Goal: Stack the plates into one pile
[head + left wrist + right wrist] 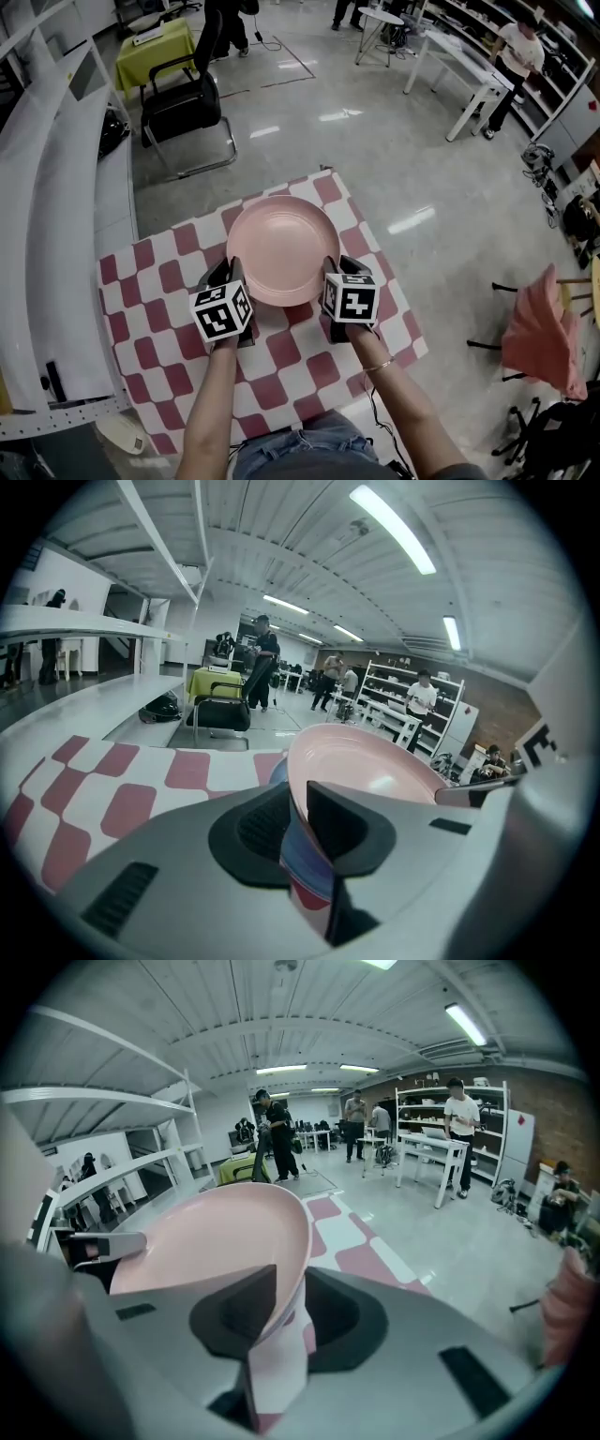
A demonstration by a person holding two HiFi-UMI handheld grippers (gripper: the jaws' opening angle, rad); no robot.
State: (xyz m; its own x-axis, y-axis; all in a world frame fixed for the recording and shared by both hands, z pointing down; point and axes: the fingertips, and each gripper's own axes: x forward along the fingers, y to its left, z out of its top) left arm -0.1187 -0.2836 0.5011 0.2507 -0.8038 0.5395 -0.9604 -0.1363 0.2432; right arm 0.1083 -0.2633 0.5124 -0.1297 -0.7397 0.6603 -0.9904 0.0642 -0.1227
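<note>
Red and white squares cover the tablecloth [141,281] on our small table, and a shiny grey floor [375,159] goes all round it. We hold one gripper in each hand. Our left gripper [232,270] has its jaws closed to a thin gap on the left rim of the pink plate [281,246], with one jaw inside the plate and one on its outside. Our right gripper [334,270] pinches the right rim the same way. We think we hold it from both sides so that it stays flat and does not tip or slip. So the plate sits right between the two grippers, just in front of our hands, over the far middle of the cloth. We cannot tell if it rests on the cloth or hangs just above it. From the left gripper's own camera we see a blue edge [298,855] tucked right under the pink rim, between the same jaws. We think it is another plate under the pink one, but from above the pink one hides it, so we are not sure. If it is, the pile has begun. Past the table stands a black chair [183,108]. Far off, some people [514,56] stand near white tables and shelves.
</note>
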